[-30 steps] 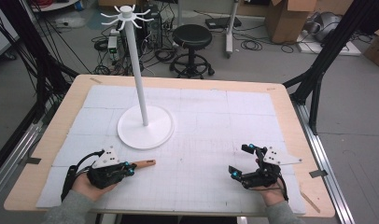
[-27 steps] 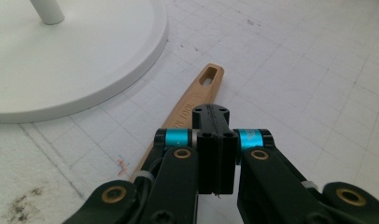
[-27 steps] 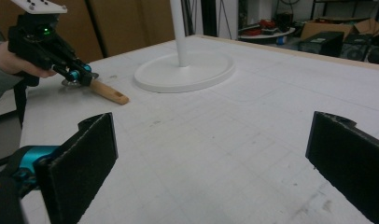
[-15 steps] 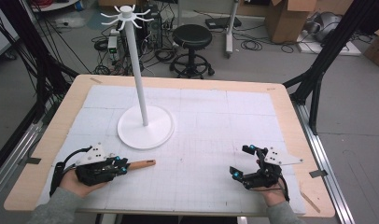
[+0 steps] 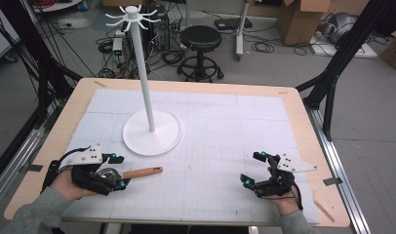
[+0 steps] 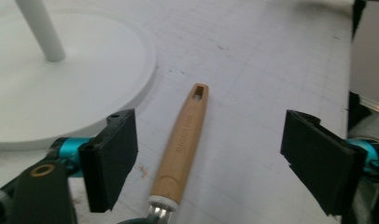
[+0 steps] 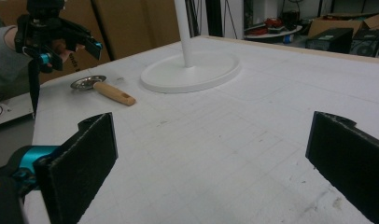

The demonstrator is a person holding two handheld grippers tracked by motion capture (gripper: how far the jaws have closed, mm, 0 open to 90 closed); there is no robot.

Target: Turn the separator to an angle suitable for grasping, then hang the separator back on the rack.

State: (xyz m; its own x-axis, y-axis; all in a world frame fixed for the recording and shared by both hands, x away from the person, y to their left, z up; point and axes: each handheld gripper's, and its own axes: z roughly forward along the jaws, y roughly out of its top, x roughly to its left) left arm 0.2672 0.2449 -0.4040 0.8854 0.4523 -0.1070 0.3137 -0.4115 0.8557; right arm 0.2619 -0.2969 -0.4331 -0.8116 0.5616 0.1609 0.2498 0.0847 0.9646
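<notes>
Nearest the person, the left gripper (image 5: pixel 119 171) sits over the metal end of a small strainer (image 5: pixel 132 173) with a wooden handle, its jaws spread wide and nothing between them gripped. The strainer lies flat on the table (image 5: pixel 225 146), handle pointing away from the hand toward the middle of the mat. The right gripper (image 5: pixel 252 168) rests near the front right of the table, well apart from the strainer, also wide open and empty.

Judging from how things lie, the work is at its start: the strainer is not lifted, and the grasp itself is yet to be made. If the aim is to hang it, the whole carry to the white stand (image 5: pixel 151 131) remains, and the stand's hooks (image 5: pixel 130 13) at the top bear nothing.

The left gripper view gives what the high view cannot: the handle (image 6: pixel 182 142) runs up between the two pads, nearer the left one, touching neither, and it has a slot (image 6: pixel 198 92) at its far end that could take a hook. The stand's round base (image 6: pixel 66 88) lies just beside the handle. The right gripper view shows the round metal bowl (image 7: pixel 87 82), which the high view mostly hides under the left gripper, and the left gripper held above it rather than on it. The high view alone shows the stand's full height.
</notes>
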